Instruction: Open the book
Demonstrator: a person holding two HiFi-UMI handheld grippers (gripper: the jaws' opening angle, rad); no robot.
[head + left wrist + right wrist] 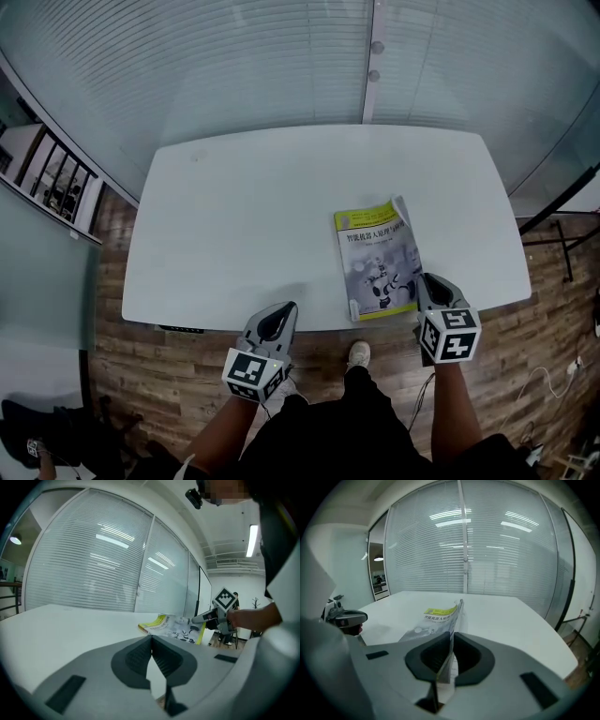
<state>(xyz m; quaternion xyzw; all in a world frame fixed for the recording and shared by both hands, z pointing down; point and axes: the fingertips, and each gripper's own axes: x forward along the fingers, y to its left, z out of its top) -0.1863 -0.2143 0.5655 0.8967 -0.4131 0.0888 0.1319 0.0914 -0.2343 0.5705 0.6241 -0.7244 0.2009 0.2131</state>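
Note:
A book (pixel 377 260) with a yellow and grey cover lies near the front right edge of the white table (pixel 244 216). My right gripper (pixel 427 289) is shut on the near right corner of the book's cover (pixel 440 630), and the cover is lifted off the pages, standing on edge between the pads. My left gripper (pixel 277 322) hovers over the table's front edge, left of the book, shut with nothing in it. In the left gripper view the book (pixel 172 626) shows with the right gripper (pixel 202 619) at its corner.
The table stands against a glass wall with white blinds (pixel 281 66). Wooden floor (pixel 159 375) lies in front of it. A black frame (pixel 558 239) stands to the right of the table.

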